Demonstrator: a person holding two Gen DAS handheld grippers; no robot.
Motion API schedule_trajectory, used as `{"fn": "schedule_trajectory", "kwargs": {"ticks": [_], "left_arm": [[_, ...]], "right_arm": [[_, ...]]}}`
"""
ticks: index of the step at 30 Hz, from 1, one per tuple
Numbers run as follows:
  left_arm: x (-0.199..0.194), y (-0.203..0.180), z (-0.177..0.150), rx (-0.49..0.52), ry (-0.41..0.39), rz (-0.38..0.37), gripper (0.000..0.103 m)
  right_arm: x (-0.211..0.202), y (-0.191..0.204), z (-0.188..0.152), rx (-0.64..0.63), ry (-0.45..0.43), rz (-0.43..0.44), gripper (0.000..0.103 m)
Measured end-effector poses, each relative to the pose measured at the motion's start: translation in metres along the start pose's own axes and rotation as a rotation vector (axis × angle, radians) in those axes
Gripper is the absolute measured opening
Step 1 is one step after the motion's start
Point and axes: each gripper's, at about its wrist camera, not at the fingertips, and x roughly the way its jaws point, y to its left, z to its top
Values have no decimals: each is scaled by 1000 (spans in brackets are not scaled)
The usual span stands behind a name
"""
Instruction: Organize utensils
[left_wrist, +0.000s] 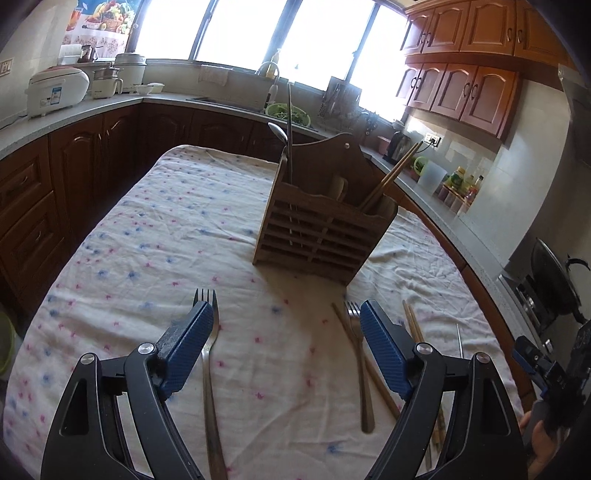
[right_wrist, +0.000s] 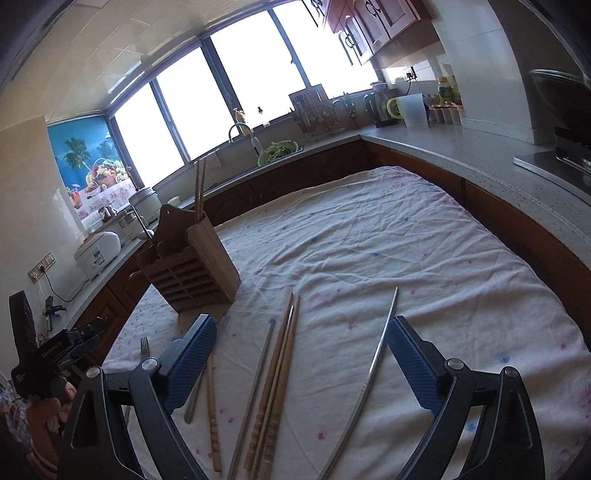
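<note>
The utensils I'm sorting lie loose on the cloth-covered table (left_wrist: 155, 236). Through my left wrist camera, one steel fork (left_wrist: 210, 373) lies just inside the left finger of my left hand-held gripper (left_wrist: 286, 314), tines pointing away from me, the finger tip overlapping its head. A second fork (left_wrist: 360, 369) lies just inside the right finger, crossing a wooden chopstick (left_wrist: 369, 365) beneath it. More wooden chopsticks (left_wrist: 415, 326) sit just outside that right finger. This hand-held gripper is spread wide and has hold of nothing; only bare cloth lies midway between its fingers.

Ahead of it and slightly right stands the wooden utensil holder (left_wrist: 321, 236), upright on the table, with a spoon (left_wrist: 279, 133) rising from its left compartment and a pair of chopsticks (left_wrist: 391, 173) leaning out of the right one.

Through my right wrist camera, my right hand-held gripper (right_wrist: 301, 323) is also spread wide and empty. Between its fingers lie a pair of wooden chopsticks (right_wrist: 280, 369) side by side, touching, with a metal chopstick (right_wrist: 255, 398) just left of them. A curved metal rod (right_wrist: 373, 365) runs close along the right finger. Another wooden chopstick (right_wrist: 212, 417) lies near the left finger. The holder (right_wrist: 192, 266) stands ahead and to the left of this hand-held gripper.
</note>
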Motion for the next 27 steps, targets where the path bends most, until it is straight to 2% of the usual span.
{"fn": "schedule_trajectory", "kwargs": {"ticks": [8, 23, 24, 27], "left_arm": [[11, -9, -23, 14, 69, -8, 83], [38, -52, -20, 127, 128, -60, 83], [42, -55, -19, 135, 133, -62, 83], [52, -62, -15, 158, 148, -72, 83]], "right_arm": [[-4, -18, -18, 9, 38, -31, 95], [14, -10, -11, -15, 57, -16, 93], [16, -9, -9, -18, 54, -21, 92], [22, -7, -4, -18, 68, -13, 80]]}}
